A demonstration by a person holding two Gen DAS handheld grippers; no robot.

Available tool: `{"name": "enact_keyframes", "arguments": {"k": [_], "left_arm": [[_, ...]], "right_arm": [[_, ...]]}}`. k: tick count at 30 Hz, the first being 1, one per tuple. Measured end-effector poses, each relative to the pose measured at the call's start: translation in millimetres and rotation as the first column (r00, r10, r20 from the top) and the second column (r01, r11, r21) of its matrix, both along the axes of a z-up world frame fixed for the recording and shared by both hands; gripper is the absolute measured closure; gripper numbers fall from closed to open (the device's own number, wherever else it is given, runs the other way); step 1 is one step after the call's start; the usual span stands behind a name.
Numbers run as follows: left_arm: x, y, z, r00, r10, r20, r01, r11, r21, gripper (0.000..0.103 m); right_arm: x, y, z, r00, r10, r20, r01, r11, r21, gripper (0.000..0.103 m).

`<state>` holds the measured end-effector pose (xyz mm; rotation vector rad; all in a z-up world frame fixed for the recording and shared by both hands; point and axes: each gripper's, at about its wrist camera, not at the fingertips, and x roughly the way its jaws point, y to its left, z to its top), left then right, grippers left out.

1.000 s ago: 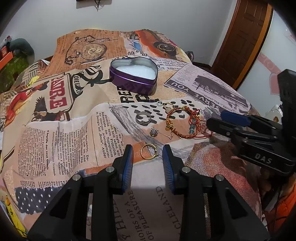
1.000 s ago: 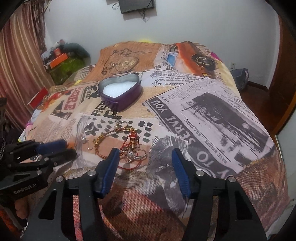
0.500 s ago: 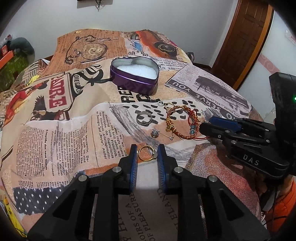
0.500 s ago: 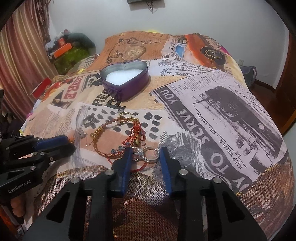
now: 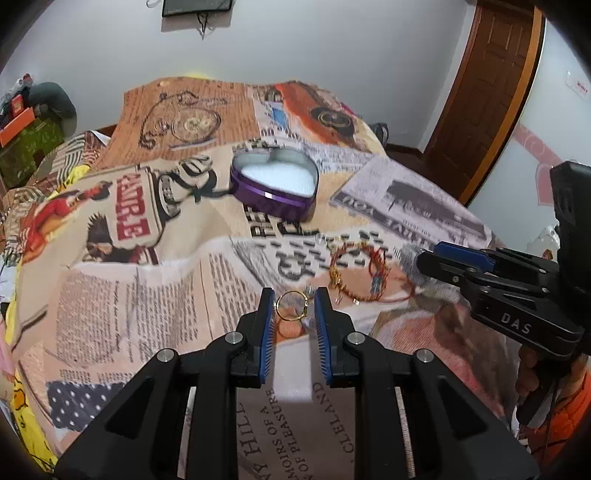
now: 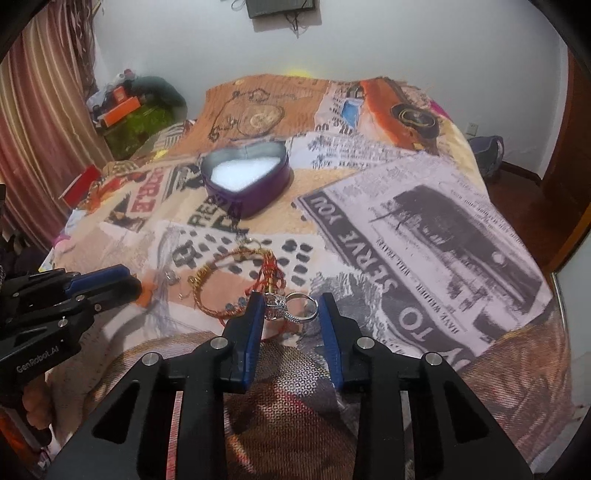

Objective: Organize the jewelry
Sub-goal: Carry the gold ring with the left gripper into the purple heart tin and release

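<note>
Now thin gold ring (image 5: 291,305) pinched in left gripper (image 5: 292,306) fingers, stone-set silver ring (image 6: 295,307) in right gripper (image 6: 291,310) fingers.

Left wrist view is pretty smeared: the red-and-gold beaded bracelet (image 5: 364,275) is motion-blurred, so its beads and charms run together, and the small silvery bits (image 5: 320,239) past it are too tiny to make out. The thin gold ring (image 5: 291,305) sits between the left gripper (image 5: 293,314) pads, but its lower arc is lost against the print, so I can't tell if it's off the patchwork newspaper-print bedspread (image 5: 147,295).

In the right wrist view, the silver rhinestone ring (image 6: 293,306) is partly hidden behind the right gripper (image 6: 291,314)'s left pad. The black wall-mounted screen (image 6: 282,7) gets cut off by the top edge.
</note>
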<state>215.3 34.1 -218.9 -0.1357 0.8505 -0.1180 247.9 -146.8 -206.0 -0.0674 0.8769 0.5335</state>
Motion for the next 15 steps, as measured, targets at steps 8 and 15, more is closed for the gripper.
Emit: {"name": "enact_keyframes", "arguments": {"k": [8, 15], "left_arm": [[-2, 4, 36, 0.996, 0.014, 0.088, -0.015, 1.000, 0.011, 0.083], [10, 9, 62, 0.987, 0.022, 0.158, -0.027, 0.999, 0.031, 0.083]], "right_arm": [[-6, 3, 39, 0.996, -0.018, 0.088, 0.015, 0.999, 0.040, 0.075], [-2, 13, 66, 0.987, -0.029, 0.161, 0.017, 0.997, 0.075, 0.075]]}}
